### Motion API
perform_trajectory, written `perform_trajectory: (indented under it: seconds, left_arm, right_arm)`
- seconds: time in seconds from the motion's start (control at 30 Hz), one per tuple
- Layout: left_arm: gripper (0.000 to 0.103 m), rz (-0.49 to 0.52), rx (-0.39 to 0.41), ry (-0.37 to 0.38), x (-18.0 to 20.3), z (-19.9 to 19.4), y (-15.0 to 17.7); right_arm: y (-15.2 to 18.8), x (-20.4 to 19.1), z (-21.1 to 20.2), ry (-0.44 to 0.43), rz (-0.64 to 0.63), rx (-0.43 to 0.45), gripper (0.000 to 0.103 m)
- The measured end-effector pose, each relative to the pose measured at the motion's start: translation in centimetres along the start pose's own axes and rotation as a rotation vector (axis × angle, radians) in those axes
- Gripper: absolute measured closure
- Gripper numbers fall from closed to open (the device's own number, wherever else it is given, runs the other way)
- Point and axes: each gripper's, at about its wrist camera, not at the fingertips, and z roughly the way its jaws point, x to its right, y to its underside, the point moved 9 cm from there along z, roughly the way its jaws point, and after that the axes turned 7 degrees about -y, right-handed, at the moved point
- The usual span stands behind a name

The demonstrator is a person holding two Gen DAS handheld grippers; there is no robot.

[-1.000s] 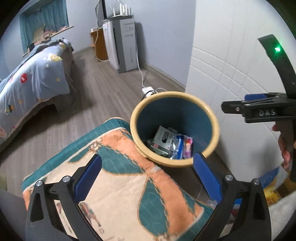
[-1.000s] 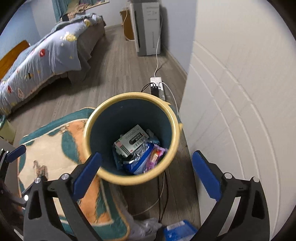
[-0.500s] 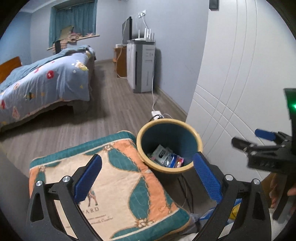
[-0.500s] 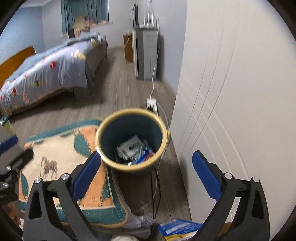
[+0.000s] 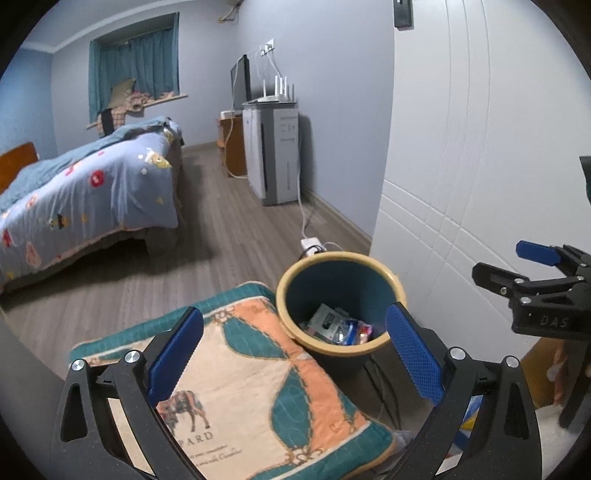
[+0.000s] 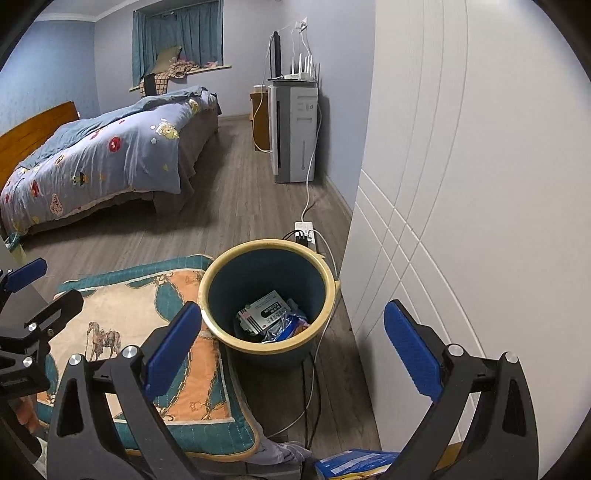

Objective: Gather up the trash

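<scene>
Both the left gripper (image 5: 295, 354) and right gripper (image 6: 291, 347) gape empty above the trash bin (image 6: 221, 269), which holds wrappers (image 6: 273, 321) beside the cushion (image 6: 122, 306).

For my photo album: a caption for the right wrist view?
Open right gripper above a trash bin holding wrappers.

Place: a home bedroom
Signs: wooden-framed bed with blue cartoon-print quilt (image 6: 99, 155) — teal window curtains (image 6: 177, 35)
Also: grey wood-plank floor (image 6: 236, 206), white panelled wardrobe door (image 6: 461, 184)
</scene>
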Motion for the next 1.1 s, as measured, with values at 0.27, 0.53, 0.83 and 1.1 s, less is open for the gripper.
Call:
perform_trajectory:
  seconds: [0.27,0.53,0.83,1.1]
  left_arm:
    - [0.005,0.02,0.007,-0.002,0.01,-0.23,0.07]
    - [0.005,0.019,0.008,0.004,-0.03,-0.39,0.1]
    - [0.005,0.023,0.016,0.015,-0.1,-0.56,0.32]
    - [0.005,0.025,0.016,0.018,0.08,-0.62,0.4]
  right_arm:
    - [-0.14,-0.02,-0.48,0.017,0.004,0.014,0.006]
    - [-0.1,-0.43,-0.74,0.021,-0.005,0.021,0.006]
    - [-0.03,-0.46,-0.67,0.024,-0.004,0.021,0.006]
    - [0.07,-0.36,-0.61,0.026,-0.001,0.021,0.006]
